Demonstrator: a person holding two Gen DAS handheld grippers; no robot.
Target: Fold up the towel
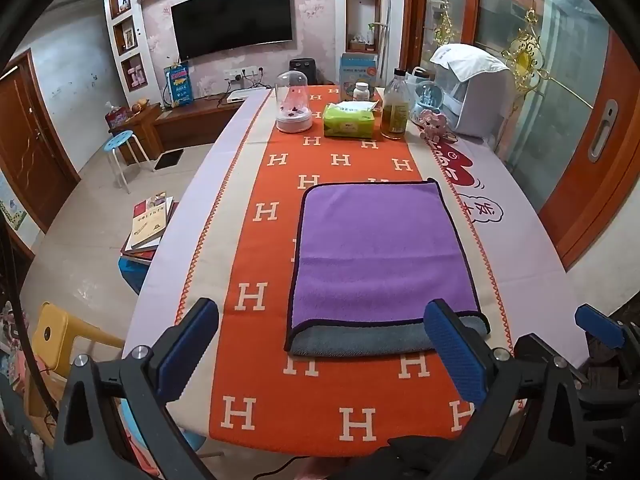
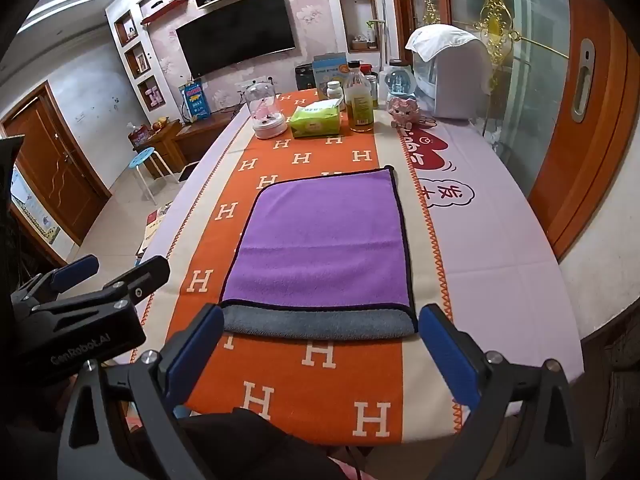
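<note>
A purple towel point(image 1: 380, 252) with a grey underside lies folded flat on the orange H-patterned runner; a grey strip point(image 1: 360, 342) shows along its near edge. It also shows in the right wrist view point(image 2: 324, 244). My left gripper point(image 1: 320, 344) is open and empty, hovering just short of the towel's near edge. My right gripper point(image 2: 320, 344) is open and empty, its blue pads on either side of the grey near edge, above the table. The right gripper shows at the right of the left view point(image 1: 600, 328), the left gripper at the left of the right view point(image 2: 80, 280).
At the table's far end stand a glass dome lamp point(image 1: 294, 104), a green tissue pack point(image 1: 349, 120), an oil bottle point(image 1: 395, 106), a snow globe point(image 1: 428, 100), a pink toy point(image 1: 436, 124) and a white appliance point(image 1: 476, 96). Books point(image 1: 150, 224) and stools stand left of the table.
</note>
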